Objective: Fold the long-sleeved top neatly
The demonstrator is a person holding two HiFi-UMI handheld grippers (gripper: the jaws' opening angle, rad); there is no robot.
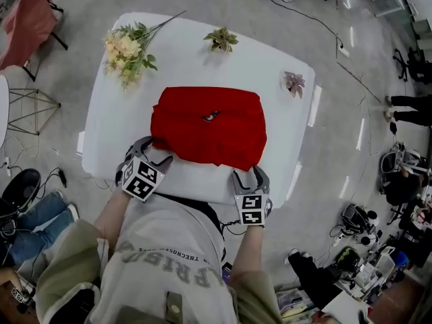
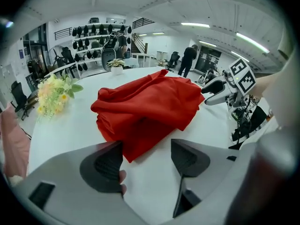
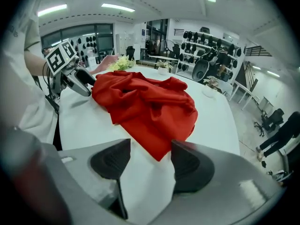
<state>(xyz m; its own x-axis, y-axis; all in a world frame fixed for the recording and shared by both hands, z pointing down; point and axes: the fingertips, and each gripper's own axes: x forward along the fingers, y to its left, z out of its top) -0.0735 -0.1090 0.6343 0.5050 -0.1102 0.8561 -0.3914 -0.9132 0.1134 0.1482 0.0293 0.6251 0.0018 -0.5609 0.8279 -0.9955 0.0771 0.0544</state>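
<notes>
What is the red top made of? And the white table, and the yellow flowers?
Red top: soft cloth with a matte look; it slumps in loose folds and creases.
Table: hard and smooth, perhaps plastic or painted board; it is flat, even white with no grain.
Yellow flowers: they lie loose on the table without water, so maybe artificial, but too small to tell.

A person is stretching the left forearm [image 1: 110,216] and right forearm [image 1: 248,252] forward at the near side, with the left gripper [image 1: 152,152] and right gripper [image 1: 251,179] pointing steeply down, well apart, jaws of each standing spread.
</notes>
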